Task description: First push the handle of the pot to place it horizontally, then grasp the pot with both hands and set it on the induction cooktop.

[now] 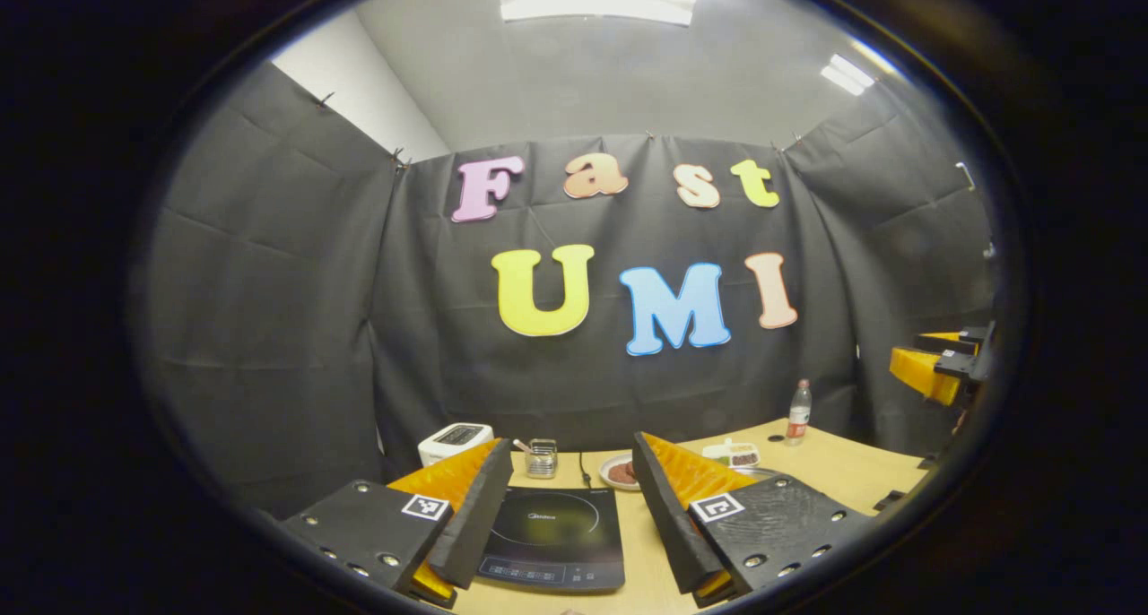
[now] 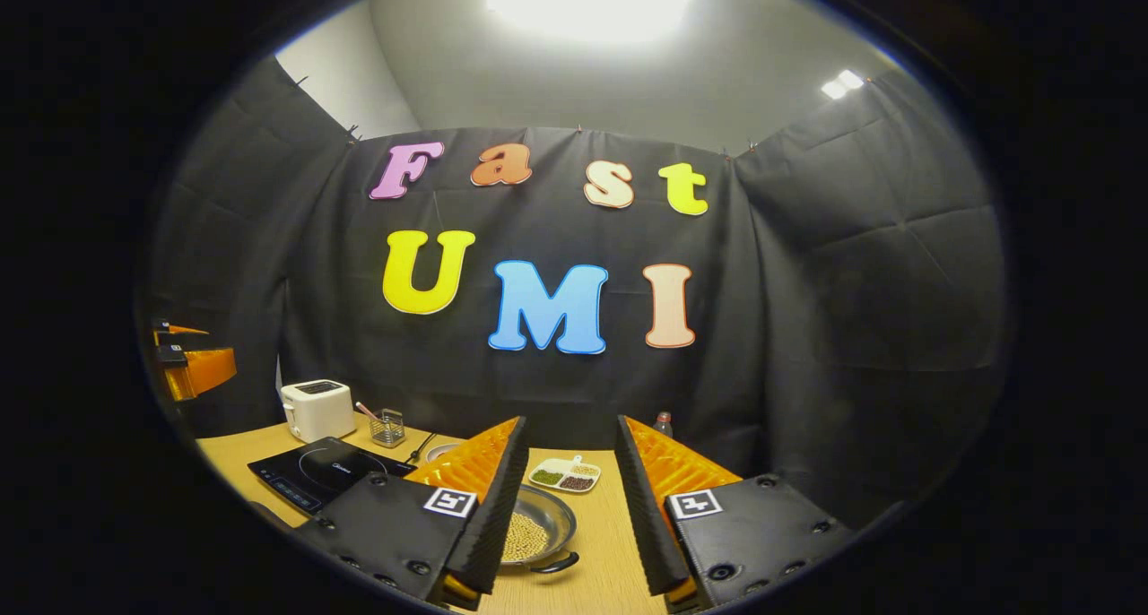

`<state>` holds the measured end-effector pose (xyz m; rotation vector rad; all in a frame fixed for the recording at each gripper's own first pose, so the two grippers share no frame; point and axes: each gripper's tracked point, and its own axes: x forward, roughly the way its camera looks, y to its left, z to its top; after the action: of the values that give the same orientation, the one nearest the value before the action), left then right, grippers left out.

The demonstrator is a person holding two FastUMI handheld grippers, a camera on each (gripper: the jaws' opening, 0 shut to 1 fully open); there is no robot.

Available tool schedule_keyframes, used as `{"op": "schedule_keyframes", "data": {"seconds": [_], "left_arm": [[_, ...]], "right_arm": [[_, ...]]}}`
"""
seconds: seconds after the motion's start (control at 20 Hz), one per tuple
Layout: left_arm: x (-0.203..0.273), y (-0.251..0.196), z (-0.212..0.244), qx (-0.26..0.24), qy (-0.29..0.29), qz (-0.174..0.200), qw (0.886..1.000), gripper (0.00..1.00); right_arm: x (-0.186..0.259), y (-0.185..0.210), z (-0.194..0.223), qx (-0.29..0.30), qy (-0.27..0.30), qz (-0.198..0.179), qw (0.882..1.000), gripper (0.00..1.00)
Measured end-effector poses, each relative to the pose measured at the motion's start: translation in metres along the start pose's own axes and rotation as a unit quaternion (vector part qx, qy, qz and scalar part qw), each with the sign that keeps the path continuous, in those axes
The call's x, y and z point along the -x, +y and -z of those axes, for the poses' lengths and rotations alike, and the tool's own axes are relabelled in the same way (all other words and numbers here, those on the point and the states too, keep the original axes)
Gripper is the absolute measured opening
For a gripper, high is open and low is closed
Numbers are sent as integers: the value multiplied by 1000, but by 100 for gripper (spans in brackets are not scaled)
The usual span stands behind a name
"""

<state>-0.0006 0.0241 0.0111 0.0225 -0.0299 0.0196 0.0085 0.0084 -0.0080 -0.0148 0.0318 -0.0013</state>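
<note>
The pot [image 2: 538,530], a shallow metal pan with pale grains inside, sits on the wooden surface [image 2: 610,561] in the right gripper view, low between that gripper's fingers and partly hidden behind 1 of them. Its dark handle [image 2: 556,563] shows at the near rim, pointing toward the camera and a little to the side, so by my reading the push to set it horizontal is not yet done. The right gripper [image 2: 563,507] hangs above the pot with its jaws released and nothing between them.

The cooktop [image 1: 556,539] lies flat and bare on the surface, off to the pot's left, and in the left gripper view it is framed between the fingers of the left gripper [image 1: 565,516], whose jaws are also spread wide and hold nothing.

Farther out stand a toaster [image 2: 317,409], a small wire holder [image 2: 387,427], a divided dish of beans [image 2: 563,473], a plate [image 1: 619,472] and a bottle [image 1: 798,411].

All 3 steps look to be left: pushing the handle, the 2-handed grasp, and the move onto the cooktop
</note>
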Motion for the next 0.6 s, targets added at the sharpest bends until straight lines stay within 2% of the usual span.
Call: {"op": "schedule_keyframes", "data": {"seconds": [0.05, 0.15, 0.2, 0.25, 0.4, 0.45, 0.55, 0.6], "left_arm": [[0, 1, -1, -1, -1, -1, 1000, 82], [2, 5, -2, -1, -2, -4, 1000, 80], [2, 7, -1, -1, -2, -6, 1000, 80], [3, 9, 0, -1, -2, -7, 1000, 80], [4, 15, 0, 1, -1, -9, 1000, 80], [5, 16, 0, 0, -2, -10, 1000, 82], [7, 20, -3, -4, -5, -11, 1000, 80], [6, 23, -2, -7, -6, -12, 1000, 79]], "right_arm": [[-1, -2, 1, 2, 1, 4, 1000, 59], [-1, 9, 6, -1, 12, -12, 1000, 52], [0, 13, 8, -3, 19, -23, 1000, 41], [2, 14, 10, -4, 25, -29, 999, 38], [3, 26, 14, -5, 35, -51, 998, 35], [2, 20, 13, 2, 34, -35, 999, 37], [4, 20, 7, -3, 24, -30, 999, 4], [3, 27, 7, -6, 24, -37, 999, 3]]}}
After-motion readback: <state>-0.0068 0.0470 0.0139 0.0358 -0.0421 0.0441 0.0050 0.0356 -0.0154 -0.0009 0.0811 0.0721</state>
